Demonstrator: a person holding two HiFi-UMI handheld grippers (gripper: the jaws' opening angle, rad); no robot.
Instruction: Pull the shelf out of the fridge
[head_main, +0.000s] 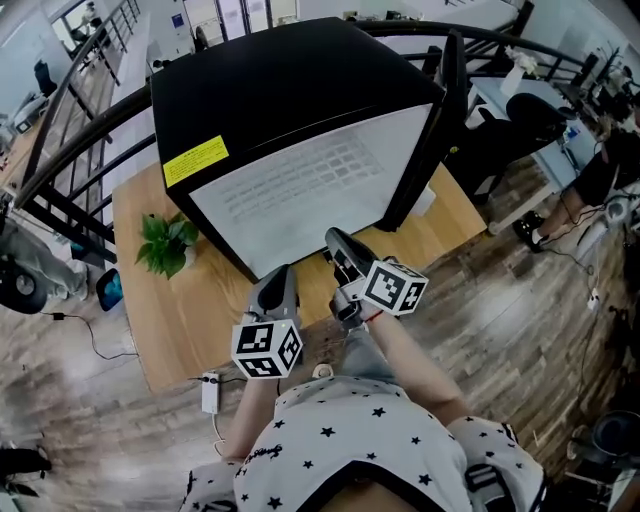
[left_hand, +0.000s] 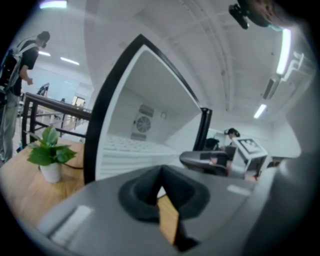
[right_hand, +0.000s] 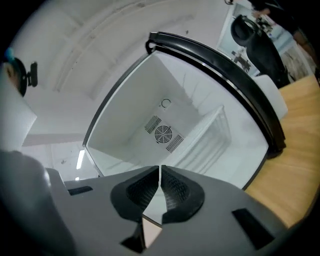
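Wooden counter (head_main: 150, 330) in an open office carries one black fridge (head_main: 280, 90), door open, and one potted plant (head_main: 165, 243). One wire shelf (head_main: 300, 180) sits inside the fridge. The left hand-held gripper (head_main: 277, 275) and right hand-held gripper (head_main: 337, 243) hover before it, both closed and empty. Only the gripper views show the rear fan (right_hand: 163, 134).

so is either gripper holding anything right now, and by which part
Nothing is held: the left gripper and right gripper both have jaws shut and empty, short of the shelf.
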